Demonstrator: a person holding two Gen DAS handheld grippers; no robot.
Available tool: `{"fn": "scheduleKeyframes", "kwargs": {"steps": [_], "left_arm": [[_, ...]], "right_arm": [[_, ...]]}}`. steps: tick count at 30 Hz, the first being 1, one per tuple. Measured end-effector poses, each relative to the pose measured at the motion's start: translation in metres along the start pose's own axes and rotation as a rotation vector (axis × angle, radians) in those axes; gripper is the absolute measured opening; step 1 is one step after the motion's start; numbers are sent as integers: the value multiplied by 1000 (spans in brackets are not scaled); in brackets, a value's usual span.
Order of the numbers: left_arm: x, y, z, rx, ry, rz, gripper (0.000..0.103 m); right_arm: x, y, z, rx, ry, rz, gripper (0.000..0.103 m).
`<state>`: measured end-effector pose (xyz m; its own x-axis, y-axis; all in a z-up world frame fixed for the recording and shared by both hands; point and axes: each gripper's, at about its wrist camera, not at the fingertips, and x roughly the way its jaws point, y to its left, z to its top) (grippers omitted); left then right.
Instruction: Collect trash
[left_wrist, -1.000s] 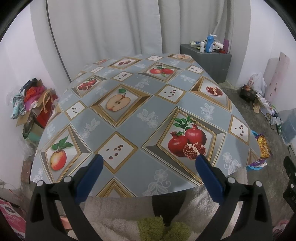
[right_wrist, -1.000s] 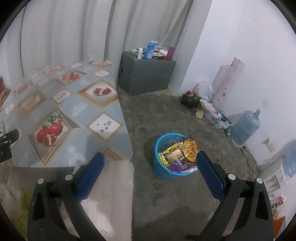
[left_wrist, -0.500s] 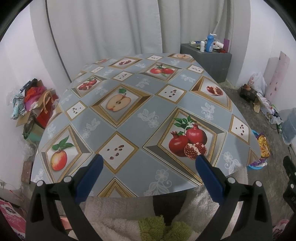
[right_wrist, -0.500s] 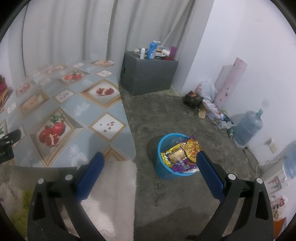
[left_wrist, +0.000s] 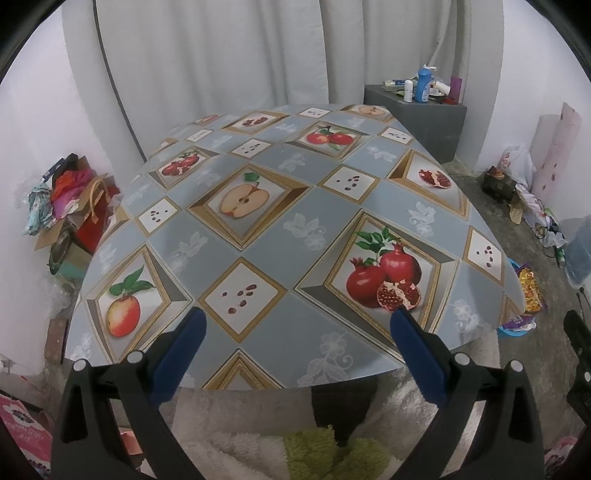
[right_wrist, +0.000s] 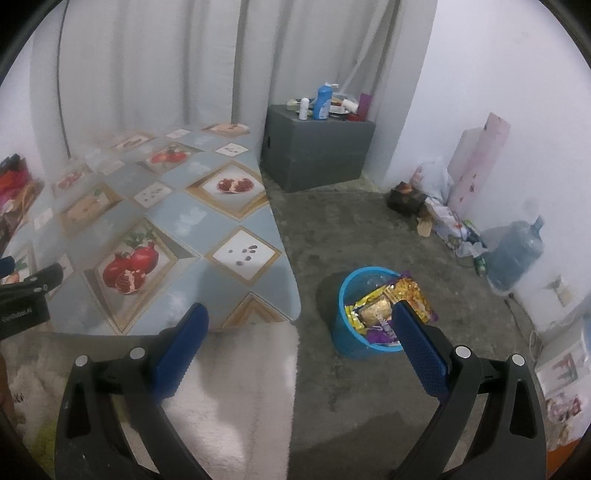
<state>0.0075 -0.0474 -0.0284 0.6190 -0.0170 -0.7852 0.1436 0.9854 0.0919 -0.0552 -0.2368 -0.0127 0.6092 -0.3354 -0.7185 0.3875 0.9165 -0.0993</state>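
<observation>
A blue trash bin stands on the concrete floor to the right of the table, stuffed with gold and purple snack wrappers. Part of the bin and wrappers shows past the table's right edge in the left wrist view. My right gripper is open and empty, held above the floor and white rug, left of the bin. My left gripper is open and empty over the near edge of the table, which carries a fruit-print cloth.
A white fluffy rug lies by the table's near edge. A grey cabinet with bottles stands at the back. A water jug and bags line the right wall. Clothes and boxes are piled left of the table.
The right wrist view has shifted slightly, so the bin sits a little further right and lower. The left gripper has barely moved. Both stay open.
</observation>
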Motion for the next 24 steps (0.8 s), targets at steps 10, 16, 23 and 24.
{"fn": "scheduleKeyframes", "kwargs": {"steps": [10,16,23,24], "left_arm": [[0,18,-1,-25,4,37,98],[0,23,-1,-29,9,43,98],[-1,23,-1,-23,7,41,98],[-1,22,0,-21,7,40,98]], "right_arm": [[2,7,1,-12,-2,6,95],[1,8,1,-17,-6,3,95],[0,7,1,-15,-3,5,95],[0,7,1,-17,-4,6,95]]}}
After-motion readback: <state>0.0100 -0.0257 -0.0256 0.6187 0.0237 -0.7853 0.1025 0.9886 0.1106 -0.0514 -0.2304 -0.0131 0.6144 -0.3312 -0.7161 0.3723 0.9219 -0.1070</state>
